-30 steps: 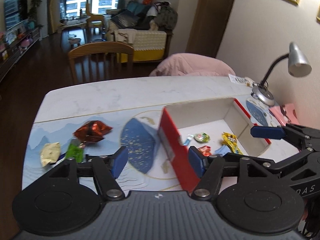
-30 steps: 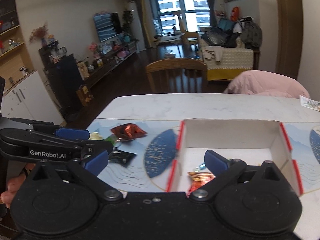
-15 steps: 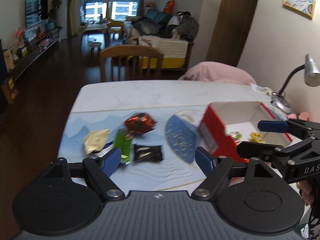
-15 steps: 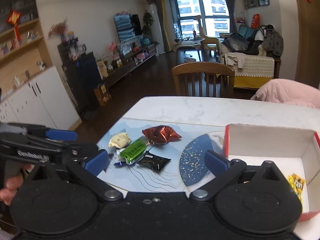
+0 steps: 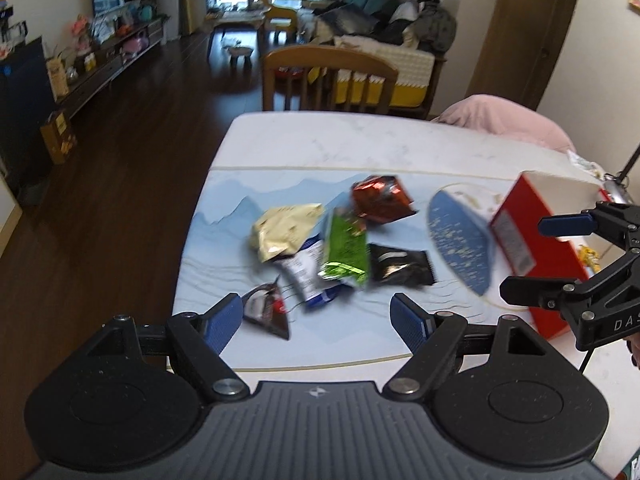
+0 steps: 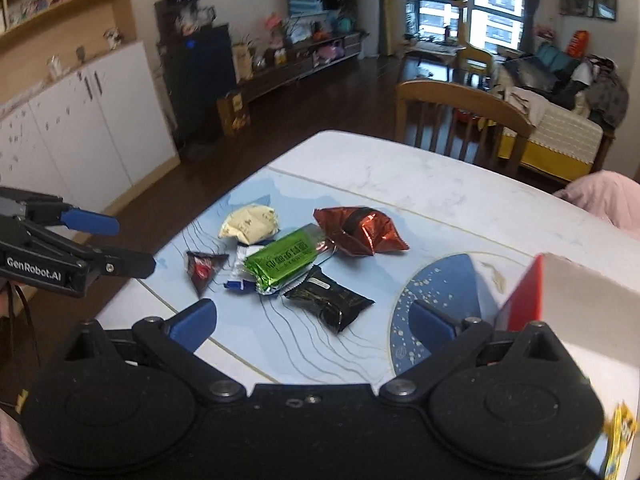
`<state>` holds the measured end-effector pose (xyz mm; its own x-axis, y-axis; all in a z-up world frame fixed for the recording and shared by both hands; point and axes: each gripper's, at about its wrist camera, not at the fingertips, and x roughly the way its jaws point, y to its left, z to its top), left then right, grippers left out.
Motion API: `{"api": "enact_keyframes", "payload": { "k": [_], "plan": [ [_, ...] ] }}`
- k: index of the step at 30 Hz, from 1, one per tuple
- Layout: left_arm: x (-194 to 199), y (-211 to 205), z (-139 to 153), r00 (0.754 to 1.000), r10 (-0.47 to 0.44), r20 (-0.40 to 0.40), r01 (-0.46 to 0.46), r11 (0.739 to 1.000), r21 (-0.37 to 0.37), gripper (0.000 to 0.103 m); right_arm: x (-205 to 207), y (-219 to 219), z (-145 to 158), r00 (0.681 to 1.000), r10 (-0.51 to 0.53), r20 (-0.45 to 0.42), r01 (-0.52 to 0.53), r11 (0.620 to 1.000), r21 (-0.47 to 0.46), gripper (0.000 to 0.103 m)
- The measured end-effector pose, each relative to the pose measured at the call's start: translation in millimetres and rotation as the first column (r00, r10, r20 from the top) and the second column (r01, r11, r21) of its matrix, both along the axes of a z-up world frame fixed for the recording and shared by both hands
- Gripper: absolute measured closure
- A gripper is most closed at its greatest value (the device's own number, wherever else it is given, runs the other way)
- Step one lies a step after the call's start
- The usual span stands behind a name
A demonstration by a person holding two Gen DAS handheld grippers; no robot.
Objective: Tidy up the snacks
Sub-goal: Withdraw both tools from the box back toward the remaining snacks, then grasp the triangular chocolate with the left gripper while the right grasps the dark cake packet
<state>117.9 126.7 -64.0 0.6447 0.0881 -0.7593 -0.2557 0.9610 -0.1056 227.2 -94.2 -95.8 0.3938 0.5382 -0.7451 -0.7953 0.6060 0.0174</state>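
From the left wrist view we see the red box from its red outer side, standing at the right of the snack pile on the tabletop, with a yellow packet lying inside it. The right wrist view shows only the box's near corner and white wall, but it gives us the snacks sharply: a cream packet, a red foil packet, a green bar lying over a white-and-blue wrapper, a black packet and a small dark triangular packet, all on the blue mat beside the box.

Our left tongs stand spread wide and empty above the near edge of the pile, the triangular packet just by the left pad. Our right tongs are likewise spread wide, gripping nothing, over the mat in front of the black packet.
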Motion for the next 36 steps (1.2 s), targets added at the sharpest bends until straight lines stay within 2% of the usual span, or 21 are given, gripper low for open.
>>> {"api": "enact_keyframes", "payload": {
  "k": [6,17,21,30,36],
  "plan": [
    [17.0,21.8,-29.0,0.996,0.061,-0.072,-0.062,0.998,-0.003,0.022,19.4,29.3,-26.0,0.996,0.086,-0.024,-0.088,0.99,-0.11,0.002],
    [48.1,38.9,-65.2,0.982,0.081,-0.169,-0.085,0.996,-0.017,0.022,56.0,73.1,-73.2,0.979,0.202,-0.026,-0.201,0.942,-0.27,0.009],
    [58.0,44.3,-74.8,0.977,0.092,-0.191,-0.099,0.995,-0.03,0.022,62.2,81.6,-84.1,0.972,0.23,-0.035,-0.23,0.928,-0.294,0.013],
    [71.5,42.7,-85.7,0.976,0.053,-0.212,-0.057,0.998,-0.012,0.023,74.0,94.8,-99.7,0.961,0.271,-0.053,-0.273,0.91,-0.312,0.024],
    [78.3,47.3,-94.3,0.968,0.065,-0.243,-0.07,0.997,-0.013,0.036,78.9,96.8,-106.0,0.964,0.259,-0.065,-0.267,0.916,-0.3,0.035]
  ]
}}
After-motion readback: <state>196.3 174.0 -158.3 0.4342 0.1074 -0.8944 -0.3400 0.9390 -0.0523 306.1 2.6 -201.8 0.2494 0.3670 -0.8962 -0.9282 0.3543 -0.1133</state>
